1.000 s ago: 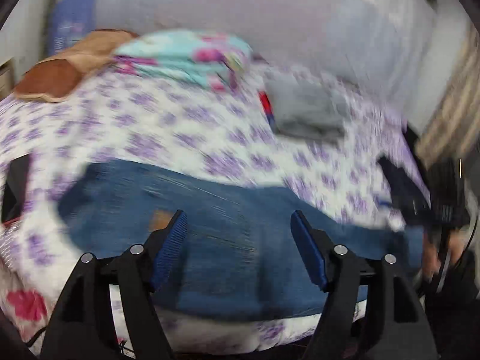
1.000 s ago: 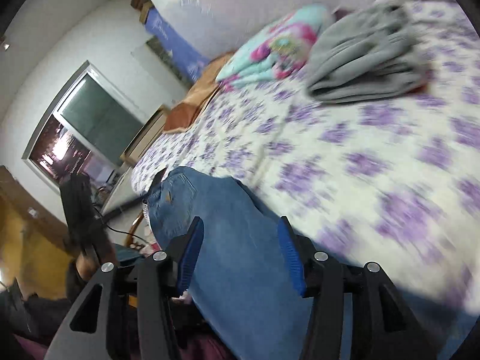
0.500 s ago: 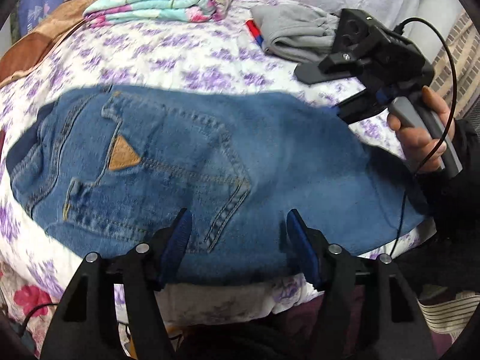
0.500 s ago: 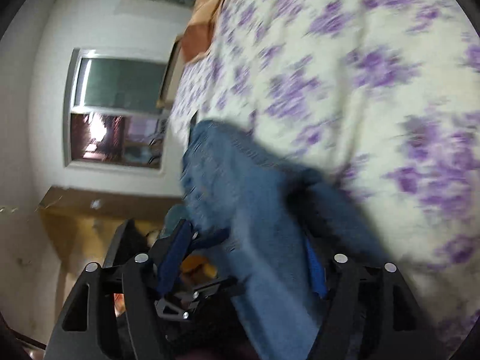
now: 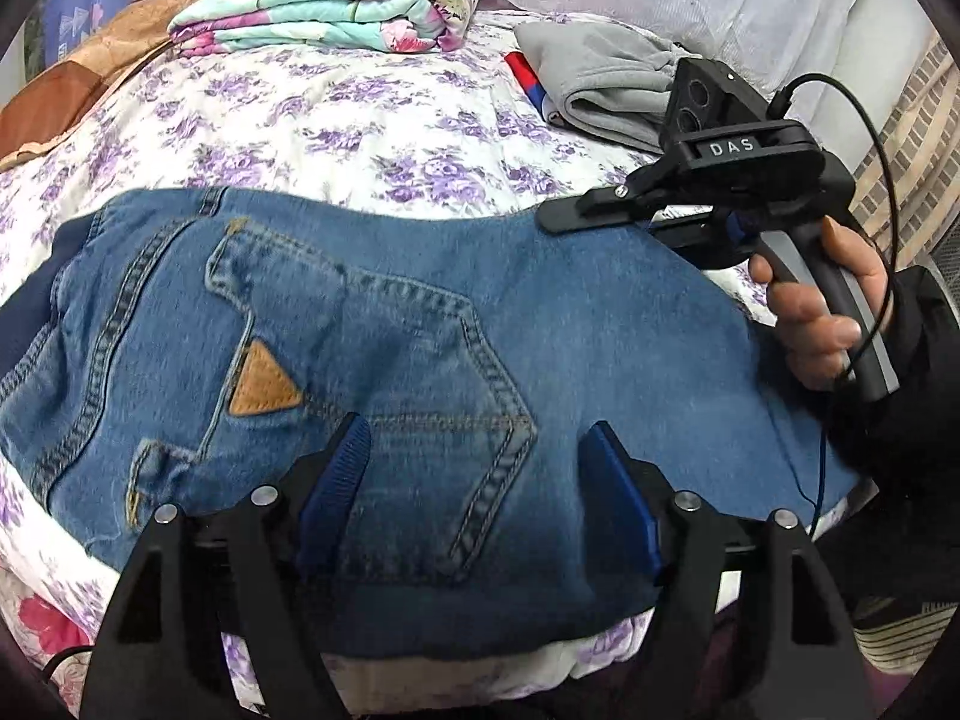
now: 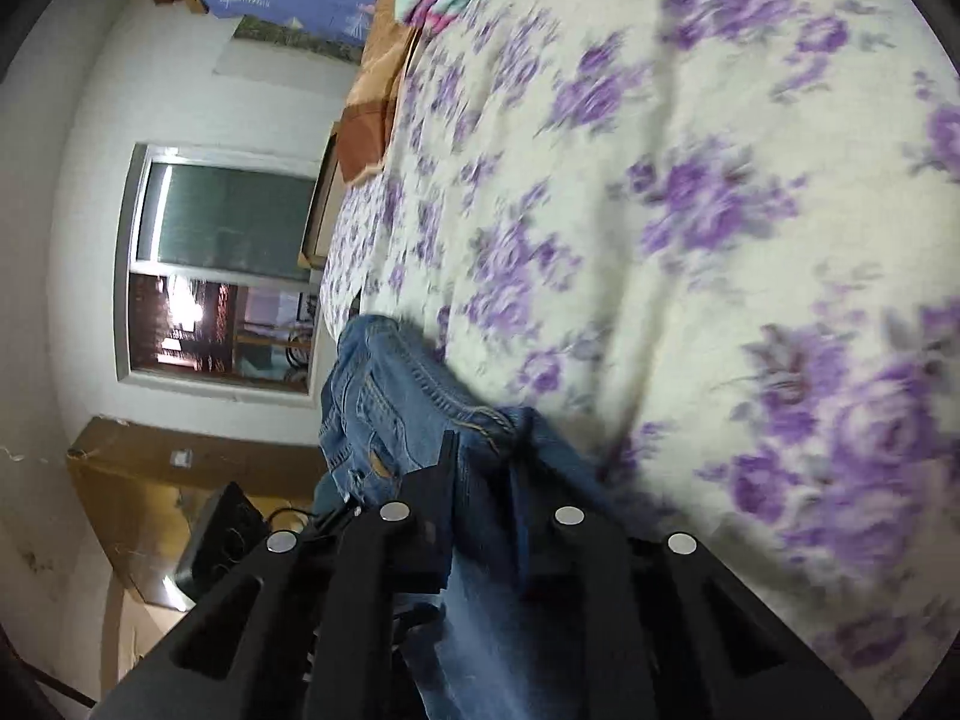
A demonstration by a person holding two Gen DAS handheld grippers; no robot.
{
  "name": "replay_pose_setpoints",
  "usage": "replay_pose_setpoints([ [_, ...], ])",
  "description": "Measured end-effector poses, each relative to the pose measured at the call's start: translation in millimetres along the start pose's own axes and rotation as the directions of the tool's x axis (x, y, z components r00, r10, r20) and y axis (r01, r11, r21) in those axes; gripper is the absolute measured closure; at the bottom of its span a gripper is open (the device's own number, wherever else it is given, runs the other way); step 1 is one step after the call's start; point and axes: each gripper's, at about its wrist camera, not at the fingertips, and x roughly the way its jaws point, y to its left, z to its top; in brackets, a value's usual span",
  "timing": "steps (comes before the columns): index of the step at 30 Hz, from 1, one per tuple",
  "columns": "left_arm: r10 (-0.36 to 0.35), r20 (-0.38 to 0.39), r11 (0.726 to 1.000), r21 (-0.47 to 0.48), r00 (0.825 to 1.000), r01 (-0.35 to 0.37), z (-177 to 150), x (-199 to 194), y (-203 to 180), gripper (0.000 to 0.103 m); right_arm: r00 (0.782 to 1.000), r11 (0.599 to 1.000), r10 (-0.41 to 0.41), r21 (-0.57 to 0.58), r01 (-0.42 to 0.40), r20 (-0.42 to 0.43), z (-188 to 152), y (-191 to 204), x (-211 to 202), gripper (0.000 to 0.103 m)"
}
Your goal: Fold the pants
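Blue jeans (image 5: pixel 420 360) lie across the near edge of the bed, back pocket and tan triangle patch facing up. My left gripper (image 5: pixel 477 450) is open and hovers just above the seat of the jeans, holding nothing. My right gripper (image 6: pixel 483 468) is turned on its side and shut on the denim (image 6: pixel 474 570) at the jeans' right end. It also shows in the left wrist view (image 5: pixel 708 204), held in a hand at the jeans' far right edge.
The bed has a white sheet with purple flowers (image 5: pixel 360 120). A folded floral blanket (image 5: pixel 324 6), a grey folded garment (image 5: pixel 600 84) and a brown pillow (image 5: pixel 78 90) lie at the back. A window (image 6: pixel 222 270) is beside the bed.
My left gripper moved closer over the jeans and stayed open. My right gripper rolled on its side and closed on the jeans' right end.
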Motion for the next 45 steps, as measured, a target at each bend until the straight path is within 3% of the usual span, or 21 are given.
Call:
replay_pose_setpoints([
  [2,-0.001,0.003,1.0,0.002,1.0,0.001,-1,-1,0,0.031,0.994,0.999,-0.046,-0.018,0.048,0.103,2,-2,-20,0.088],
  [3,-0.002,0.004,1.0,0.0,1.0,0.002,-2,-1,1,0.031,0.972,0.997,-0.065,-0.015,0.07,0.226,6,-2,-46,0.087],
  [5,-0.005,0.009,1.0,-0.005,1.0,0.005,0,0,2,0.031,0.954,1.0,-0.017,0.013,0.014,0.301,10,-5,-74,0.086],
  [8,-0.005,0.014,1.0,-0.005,1.0,0.006,-1,-1,1,0.031,0.971,0.998,-0.005,-0.065,0.021,0.238,2,20,-80,0.086],
  [13,-0.01,0.009,1.0,-0.009,1.0,0.01,-1,-3,1,0.031,0.997,0.984,-0.039,-0.17,0.051,0.072,-23,61,-27,0.087],
  [14,-0.005,0.009,1.0,-0.006,1.0,0.005,-2,-3,0,0.031,0.995,0.98,-0.079,-0.179,0.09,0.068,-26,64,-18,0.091],
  [15,0.001,0.007,1.0,-0.001,1.0,-0.001,-3,-3,-1,0.031,0.977,0.966,-0.198,-0.154,0.208,0.073,-27,56,-6,0.096],
  [16,0.003,0.006,1.0,0.002,1.0,-0.003,-4,-4,-1,0.031,0.966,0.962,-0.254,-0.095,0.258,0.051,-27,41,4,0.103],
  [17,0.002,0.001,1.0,0.004,1.0,-0.002,-6,-5,-1,0.031,0.967,0.967,-0.254,-0.026,0.254,0.009,-30,20,12,0.103],
  [18,0.0,-0.002,1.0,0.006,1.0,0.0,-8,-6,-1,0.031,0.984,0.984,-0.176,0.025,0.176,-0.004,-38,1,17,0.103],
  [25,0.012,-0.039,0.999,0.037,0.999,-0.011,-12,-16,-4,0.031,0.993,0.993,-0.121,-0.009,0.121,0.009,-60,2,6,0.103],
  [28,0.005,-0.032,0.999,0.034,0.999,-0.004,-8,-20,-8,0.028,0.991,0.991,-0.125,-0.032,0.126,0.045,-55,10,-7,0.096],
  [32,-0.019,-0.016,0.998,0.052,1.0,0.02,-13,-21,-14,0.025,0.99,0.995,-0.097,-0.012,0.099,0.104,-39,17,-26,0.051],
  [35,0.012,0.011,0.999,0.034,1.0,-0.013,-14,-12,-11,0.024,0.994,0.995,-0.097,-0.021,0.098,0.047,-28,22,-5,0.054],
  [37,0.028,0.024,0.999,0.035,0.999,-0.028,-11,-7,-11,0.02,0.985,0.986,-0.154,-0.052,0.158,0.076,-22,23,5,0.068],
  [38,0.032,0.031,0.998,0.044,0.999,-0.033,-10,-2,-13,0.017,0.975,0.976,-0.203,-0.063,0.208,0.088,-17,21,12,0.084],
  [39,0.036,0.036,0.998,0.056,0.999,-0.038,-9,2,-15,0.013,0.969,0.971,-0.229,-0.053,0.234,0.096,-14,14,15,0.085],
  [41,0.055,0.045,0.995,0.077,0.997,-0.058,-7,6,-21,0.008,0.972,0.98,-0.194,-0.017,0.198,0.13,-15,8,8,0.082],
  [43,0.061,0.059,0.995,0.073,0.996,-0.065,-5,5,-22,0.007,0.932,0.963,-0.204,-0.109,0.245,0.299,-38,36,-33,0.08],
  [44,0.04,0.074,0.998,0.048,0.996,-0.044,-3,1,-19,0.007,0.919,0.959,-0.191,-0.132,0.249,0.344,-50,42,-50,0.075],
  [45,0.026,0.085,0.999,0.031,0.996,-0.028,-1,-2,-17,0.007,0.898,0.955,-0.173,-0.155,0.253,0.405,-66,51,-74,0.061],
])
